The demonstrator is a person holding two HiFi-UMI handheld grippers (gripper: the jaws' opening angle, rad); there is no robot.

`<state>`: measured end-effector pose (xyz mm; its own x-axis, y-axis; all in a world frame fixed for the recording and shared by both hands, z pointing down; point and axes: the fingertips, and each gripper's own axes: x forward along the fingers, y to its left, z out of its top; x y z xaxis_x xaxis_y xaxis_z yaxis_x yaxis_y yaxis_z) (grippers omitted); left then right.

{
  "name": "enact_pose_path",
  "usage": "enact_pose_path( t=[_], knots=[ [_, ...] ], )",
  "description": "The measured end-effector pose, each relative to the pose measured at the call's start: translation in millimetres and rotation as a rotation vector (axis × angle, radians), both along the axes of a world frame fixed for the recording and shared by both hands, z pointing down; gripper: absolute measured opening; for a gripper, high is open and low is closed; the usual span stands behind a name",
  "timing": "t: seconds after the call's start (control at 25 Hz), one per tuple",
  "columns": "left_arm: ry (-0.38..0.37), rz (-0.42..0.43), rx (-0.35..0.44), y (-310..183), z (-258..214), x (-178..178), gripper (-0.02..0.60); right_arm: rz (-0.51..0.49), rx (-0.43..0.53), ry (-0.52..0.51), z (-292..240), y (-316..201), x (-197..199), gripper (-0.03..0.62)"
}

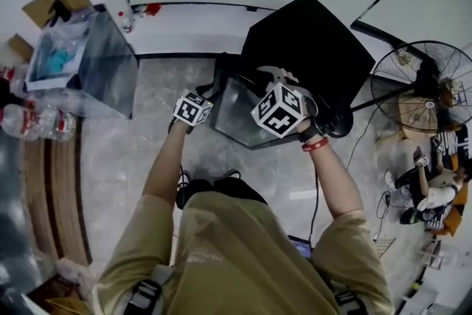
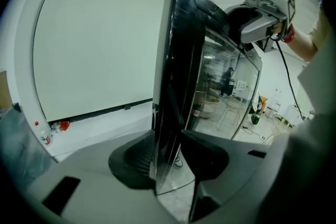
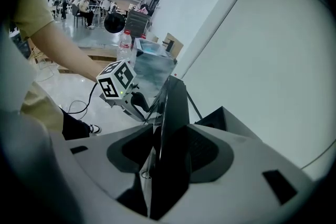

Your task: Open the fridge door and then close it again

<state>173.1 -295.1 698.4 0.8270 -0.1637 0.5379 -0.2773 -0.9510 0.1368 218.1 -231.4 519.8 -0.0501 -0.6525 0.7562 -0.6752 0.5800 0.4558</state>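
Observation:
A small black fridge (image 1: 310,40) stands against the white wall, and its glass door (image 1: 240,111) is swung open toward me. My left gripper (image 1: 210,94) holds the door's edge at the left and my right gripper (image 1: 274,76) holds it at the top right. In the left gripper view the door's black frame (image 2: 178,60) stands upright between the jaws of my left gripper (image 2: 168,157), with both pads against it. In the right gripper view my right gripper (image 3: 168,152) clamps the door edge (image 3: 176,107) the same way.
A clear-walled box (image 1: 96,59) sits on the floor at the left, with water bottles (image 1: 37,122) beside it. A standing fan (image 1: 428,85) is at the right, and seated people (image 1: 431,188) are beyond it. A black cable (image 1: 317,195) trails past my legs.

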Motion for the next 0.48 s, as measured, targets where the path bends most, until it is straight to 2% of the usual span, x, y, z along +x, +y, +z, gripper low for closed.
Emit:
enact_pose_path(
  t=[0.48],
  knots=[
    [-0.084,-0.117,-0.039,36,7,-41,0.160,-0.074,-0.010,0.035,2,30,-33,0.207]
  ],
)
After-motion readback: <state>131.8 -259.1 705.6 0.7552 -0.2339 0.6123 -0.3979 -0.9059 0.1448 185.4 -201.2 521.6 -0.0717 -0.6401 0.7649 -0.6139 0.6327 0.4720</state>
